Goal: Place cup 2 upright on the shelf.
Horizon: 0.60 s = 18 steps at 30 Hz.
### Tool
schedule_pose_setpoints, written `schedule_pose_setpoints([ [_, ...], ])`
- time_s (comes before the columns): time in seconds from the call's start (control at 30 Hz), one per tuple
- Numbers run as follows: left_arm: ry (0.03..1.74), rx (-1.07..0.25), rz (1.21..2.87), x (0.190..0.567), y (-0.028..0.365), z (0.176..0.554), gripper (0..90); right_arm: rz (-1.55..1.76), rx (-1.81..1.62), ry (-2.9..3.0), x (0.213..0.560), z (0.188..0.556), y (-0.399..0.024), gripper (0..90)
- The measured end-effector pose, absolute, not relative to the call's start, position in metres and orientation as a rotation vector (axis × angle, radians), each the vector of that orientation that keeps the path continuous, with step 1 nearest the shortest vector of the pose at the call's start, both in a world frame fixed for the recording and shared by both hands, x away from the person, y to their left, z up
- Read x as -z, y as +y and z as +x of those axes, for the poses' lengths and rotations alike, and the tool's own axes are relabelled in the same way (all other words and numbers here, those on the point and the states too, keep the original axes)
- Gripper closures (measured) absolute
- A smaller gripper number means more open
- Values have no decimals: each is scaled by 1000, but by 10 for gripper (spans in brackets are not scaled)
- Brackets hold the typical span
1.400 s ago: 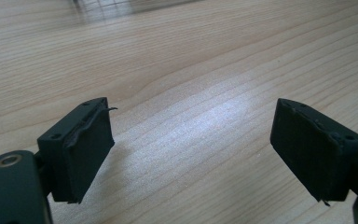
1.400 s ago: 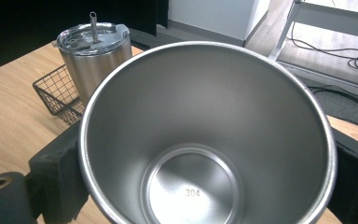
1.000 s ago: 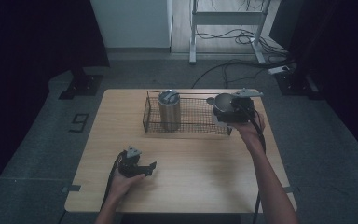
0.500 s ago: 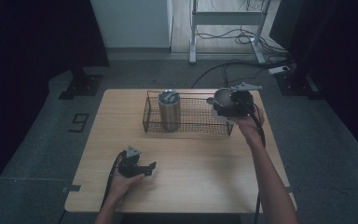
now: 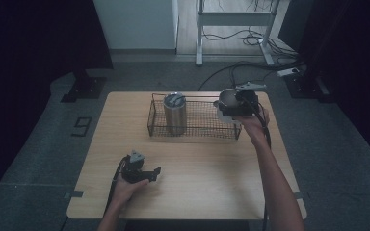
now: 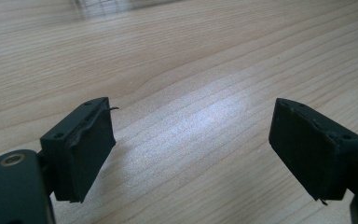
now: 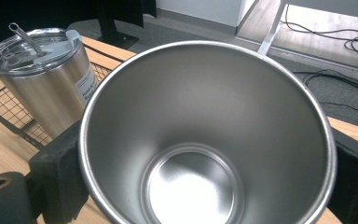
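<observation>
Basket (image 5: 197,131) of wire at table's (image 5: 197,192) far edge holds one lidded steel tumbler (image 5: 175,112); right gripper (image 5: 234,107) clamps an empty lidless steel cup (image 7: 205,135) over basket's right end, while left gripper (image 5: 142,174) rests agape, empty, on near tabletop.

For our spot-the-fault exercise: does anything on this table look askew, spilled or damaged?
Nothing stands out. The lidded tumbler stands upright in the wire basket, and the open steel cup in the right hand-held gripper is empty and undented. Nothing is spilled on the table.
</observation>
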<state>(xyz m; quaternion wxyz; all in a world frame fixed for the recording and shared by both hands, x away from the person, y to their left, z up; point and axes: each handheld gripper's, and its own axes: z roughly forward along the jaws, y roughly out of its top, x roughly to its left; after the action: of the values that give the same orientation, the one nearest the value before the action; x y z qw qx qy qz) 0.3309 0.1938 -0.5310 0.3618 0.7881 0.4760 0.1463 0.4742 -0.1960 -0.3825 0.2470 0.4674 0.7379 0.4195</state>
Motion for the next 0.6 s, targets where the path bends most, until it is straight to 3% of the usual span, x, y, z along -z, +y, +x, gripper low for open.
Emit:
schedule_pose_setpoints([
  [0.6,1222,-370,2042,533,192,331,142,1286,-1115,2033,392,494,-186,66],
])
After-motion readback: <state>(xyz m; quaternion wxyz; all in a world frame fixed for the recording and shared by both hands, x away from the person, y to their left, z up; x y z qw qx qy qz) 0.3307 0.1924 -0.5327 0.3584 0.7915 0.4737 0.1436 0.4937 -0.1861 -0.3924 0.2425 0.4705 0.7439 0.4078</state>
